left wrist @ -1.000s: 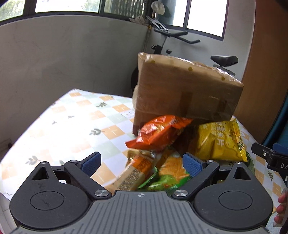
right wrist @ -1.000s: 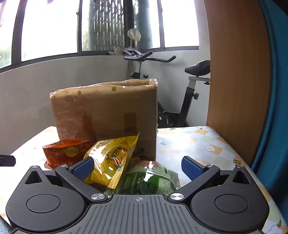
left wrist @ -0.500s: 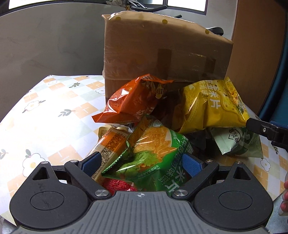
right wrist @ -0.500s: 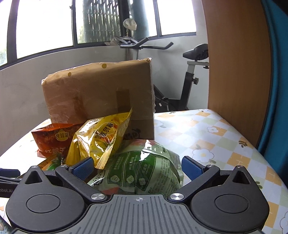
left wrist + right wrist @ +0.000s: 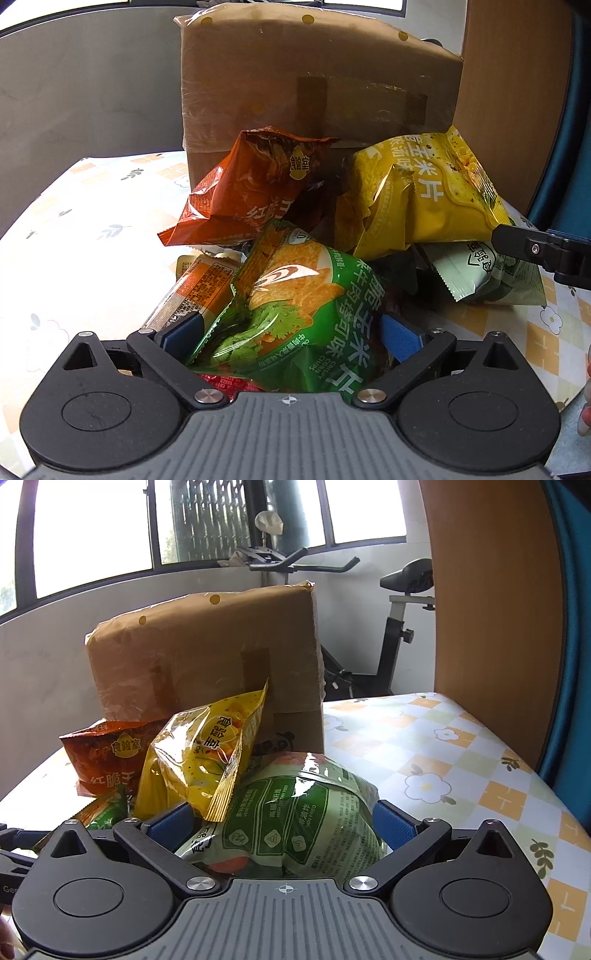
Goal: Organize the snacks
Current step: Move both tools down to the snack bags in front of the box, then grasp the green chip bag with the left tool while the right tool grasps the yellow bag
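A pile of snack bags lies in front of a taped brown cardboard box (image 5: 317, 85). My left gripper (image 5: 291, 332) is low over the pile, its jaws opening, with a green corn-chip bag (image 5: 306, 302) between the blue pads, which do not press on it. Behind it lie an orange-red bag (image 5: 251, 192) and a yellow bag (image 5: 417, 199). An orange packet (image 5: 199, 284) and a red packet (image 5: 225, 382) lie underneath. My right gripper (image 5: 280, 825) stands open around a pale green bag (image 5: 295, 812), beside the yellow bag (image 5: 207, 753). One of its fingers (image 5: 535, 251) shows in the left wrist view.
The table wears a checked, flowered cloth (image 5: 443, 760), bare to the right of the pile and to the left (image 5: 92, 229). A wooden panel (image 5: 491, 609) and a blue curtain stand at the right. An exercise bike (image 5: 399, 627) stands behind the table.
Both grippers have come down and closer to the pile. The green corn-chip bag now sits between the left pads, and the pale green bag between the right pads.
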The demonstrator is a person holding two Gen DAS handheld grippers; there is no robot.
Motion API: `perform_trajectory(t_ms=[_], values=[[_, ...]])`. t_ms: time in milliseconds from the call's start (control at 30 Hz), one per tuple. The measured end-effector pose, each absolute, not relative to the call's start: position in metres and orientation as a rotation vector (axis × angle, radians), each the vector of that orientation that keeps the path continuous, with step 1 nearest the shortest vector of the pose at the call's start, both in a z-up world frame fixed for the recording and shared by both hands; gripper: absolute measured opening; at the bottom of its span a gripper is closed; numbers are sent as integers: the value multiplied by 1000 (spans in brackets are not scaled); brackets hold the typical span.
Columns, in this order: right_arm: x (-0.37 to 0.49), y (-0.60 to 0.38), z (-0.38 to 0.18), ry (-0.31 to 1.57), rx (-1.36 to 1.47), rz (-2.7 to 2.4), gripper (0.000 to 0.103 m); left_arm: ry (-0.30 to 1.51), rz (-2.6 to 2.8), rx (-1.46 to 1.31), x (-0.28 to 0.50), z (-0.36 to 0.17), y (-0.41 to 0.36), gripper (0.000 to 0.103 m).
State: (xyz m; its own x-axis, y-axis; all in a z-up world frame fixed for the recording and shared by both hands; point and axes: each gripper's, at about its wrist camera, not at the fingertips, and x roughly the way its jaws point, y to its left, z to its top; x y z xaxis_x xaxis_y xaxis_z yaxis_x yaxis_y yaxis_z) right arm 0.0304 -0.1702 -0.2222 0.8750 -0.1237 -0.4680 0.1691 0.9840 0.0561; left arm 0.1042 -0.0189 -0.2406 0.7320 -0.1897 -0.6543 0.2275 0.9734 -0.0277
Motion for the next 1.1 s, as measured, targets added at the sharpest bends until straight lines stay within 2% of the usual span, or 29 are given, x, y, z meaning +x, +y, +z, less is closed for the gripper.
perform_trajectory(t_ms=[267, 333, 433, 800, 1100], values=[[30, -170, -222, 480, 95, -152, 103, 730, -271, 37, 110, -246, -22, 100], [29, -170, -221, 475, 99, -152, 103, 715, -283, 60, 106, -242, -23, 92], [29, -172, -219, 471, 119, -145, 103, 700, -298, 76, 100, -237, -23, 85], [38, -176, -199, 427, 169, -33, 96, 580, -269, 11, 72, -202, -6, 81], [92, -157, -202, 426, 138, 28, 92, 501, -229, -29, 60, -188, 9, 78]])
